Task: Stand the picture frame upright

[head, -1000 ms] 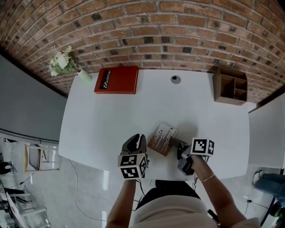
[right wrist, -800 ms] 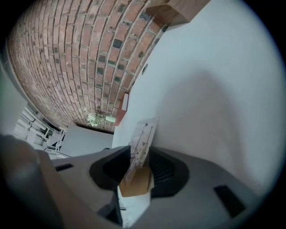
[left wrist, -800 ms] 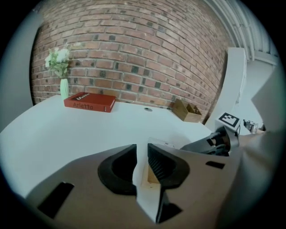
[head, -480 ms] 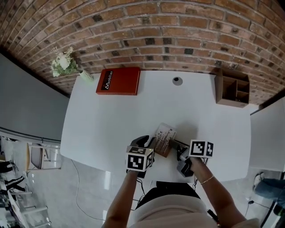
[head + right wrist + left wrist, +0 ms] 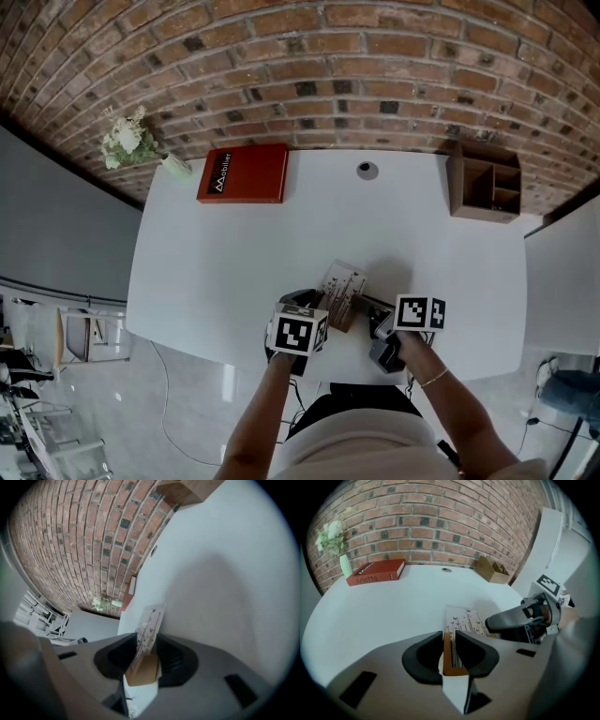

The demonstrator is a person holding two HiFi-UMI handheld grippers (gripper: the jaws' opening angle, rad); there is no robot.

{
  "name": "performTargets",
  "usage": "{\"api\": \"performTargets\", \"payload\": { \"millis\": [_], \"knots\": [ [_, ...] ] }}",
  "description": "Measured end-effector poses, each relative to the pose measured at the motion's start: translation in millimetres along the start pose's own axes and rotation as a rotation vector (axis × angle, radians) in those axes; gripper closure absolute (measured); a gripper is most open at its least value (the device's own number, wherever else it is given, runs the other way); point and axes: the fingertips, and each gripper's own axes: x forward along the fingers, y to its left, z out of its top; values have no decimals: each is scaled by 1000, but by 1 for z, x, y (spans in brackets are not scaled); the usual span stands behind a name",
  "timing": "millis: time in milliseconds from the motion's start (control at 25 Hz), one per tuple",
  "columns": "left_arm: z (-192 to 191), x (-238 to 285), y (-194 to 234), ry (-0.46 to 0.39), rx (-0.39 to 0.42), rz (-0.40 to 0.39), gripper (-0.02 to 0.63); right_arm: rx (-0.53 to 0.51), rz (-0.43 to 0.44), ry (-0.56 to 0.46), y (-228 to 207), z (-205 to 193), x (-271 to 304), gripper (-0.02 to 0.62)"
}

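Brown-backed picture frame [image 5: 341, 287]: R gripper [image 5: 145, 654] clamped on one edge; L gripper [image 5: 449, 651] jaws just closed in, pinching another.

Left gripper [image 5: 449, 645]: at desk [image 5: 234, 253] near edge, pitched steeply down, jaws just closing, pads pressing the picture frame [image 5: 465, 619]. Right gripper [image 5: 146, 649]: beside it, shallower pitch, jaws clamped on 1 frame corner.

The picture frame [image 5: 343, 284] is found close to the desk's [image 5: 216, 253] near edge, about midway along it. A book [image 5: 244, 172] is laid at the far edge, toward the left, and a vase of flowers [image 5: 141, 148] is set just left of it at the far left corner. A cable grommet [image 5: 367, 170] is seated midway along the far edge, and a desk organizer [image 5: 484, 182] is placed at the far right corner.
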Motion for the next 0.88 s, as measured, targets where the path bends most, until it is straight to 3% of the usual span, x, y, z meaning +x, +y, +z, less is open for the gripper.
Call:
{"api": "performTargets", "payload": {
  "millis": [240,560,880],
  "knots": [
    [0,-3,2,-24,-5,21,561,-4,2,-1,1,0,-1,482],
    [-2,-10,2,-122,-19,36,566,-53,4,1,5,-4,0,482],
    [-5,-19,3,-189,-30,46,566,-146,-3,-32,14,-7,-3,482]
  ]
}}
